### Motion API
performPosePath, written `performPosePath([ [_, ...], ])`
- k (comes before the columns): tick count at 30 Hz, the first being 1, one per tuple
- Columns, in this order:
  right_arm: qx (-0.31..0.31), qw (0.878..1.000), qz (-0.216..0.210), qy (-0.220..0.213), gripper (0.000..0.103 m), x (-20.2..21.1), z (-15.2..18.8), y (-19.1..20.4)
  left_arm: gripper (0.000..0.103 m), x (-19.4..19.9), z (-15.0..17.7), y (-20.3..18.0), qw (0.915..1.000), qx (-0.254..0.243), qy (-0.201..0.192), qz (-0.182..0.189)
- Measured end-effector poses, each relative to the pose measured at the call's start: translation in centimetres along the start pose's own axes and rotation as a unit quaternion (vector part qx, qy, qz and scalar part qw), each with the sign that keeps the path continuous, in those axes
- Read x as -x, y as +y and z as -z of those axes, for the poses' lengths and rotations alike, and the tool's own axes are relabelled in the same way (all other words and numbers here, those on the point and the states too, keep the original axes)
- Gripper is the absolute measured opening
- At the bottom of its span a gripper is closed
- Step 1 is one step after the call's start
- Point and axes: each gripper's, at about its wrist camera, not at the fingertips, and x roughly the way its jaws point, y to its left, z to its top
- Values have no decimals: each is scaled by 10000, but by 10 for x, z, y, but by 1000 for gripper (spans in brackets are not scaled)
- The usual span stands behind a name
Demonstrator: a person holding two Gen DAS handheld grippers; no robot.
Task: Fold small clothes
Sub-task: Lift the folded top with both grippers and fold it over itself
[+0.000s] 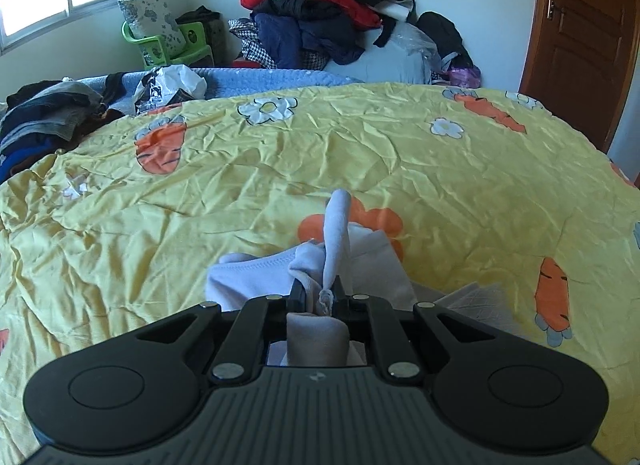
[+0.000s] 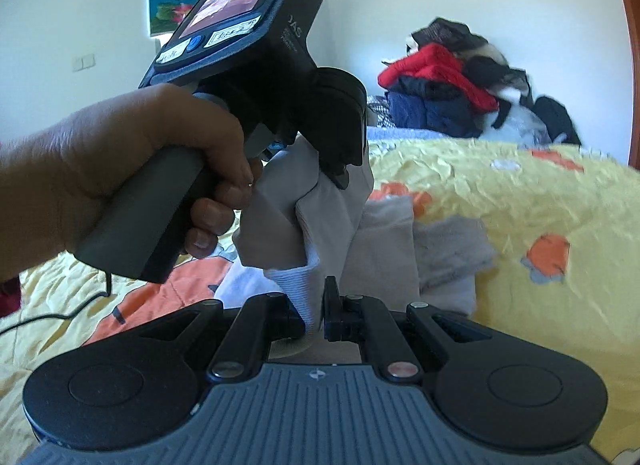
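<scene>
Both clamped on one pale grey garment (image 2: 332, 205), lifted off yellow bedspread (image 1: 360, 153): left gripper (image 1: 320, 297) pinching a bunched edge, right gripper (image 2: 316, 313) nipping the ribbed hem. Held apart, likely to spread it flat; blurry. More pale clothes (image 2: 448, 253) below.

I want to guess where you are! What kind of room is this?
Most likely a bedroom at home. There is a bed with a yellow carrot-print bedspread, a heap of coats and clothes piled against the wall, and a wooden door off to the side.
</scene>
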Motion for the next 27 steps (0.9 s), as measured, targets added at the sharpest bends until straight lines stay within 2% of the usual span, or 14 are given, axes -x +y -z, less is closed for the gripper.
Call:
performPosePath([
  [9,-576,9983,-129,-35,9,-4,5,-22,10,-5,-4,-14,9995,245,-134,-121],
  [11,-788,9968,-143,-44,9,-5,7,-30,10,-9,-4,-21,9995,284,-142,-45],
  [17,-1426,9891,-289,240,11,-13,16,-53,13,-28,-7,-32,9980,564,184,214],
  [20,-1815,9818,-460,310,10,-18,19,-65,18,-28,-11,-32,9979,568,237,213],
  [22,-2047,9764,-565,399,11,-22,22,-71,32,-23,-14,-29,9983,534,124,174],
  [23,-2145,9739,-600,445,17,-24,23,-74,39,-20,-16,-27,9985,529,51,131],
  [25,-2332,9690,-671,466,19,-25,25,-80,76,-12,-19,-20,9983,540,-192,-55],
  [26,-2418,9665,-712,475,19,-26,25,-82,81,-7,-20,-17,9979,546,-320,-153],
  [27,-2490,9644,-742,484,18,-27,26,-84,82,-3,-21,-13,9973,552,-420,-229],
])
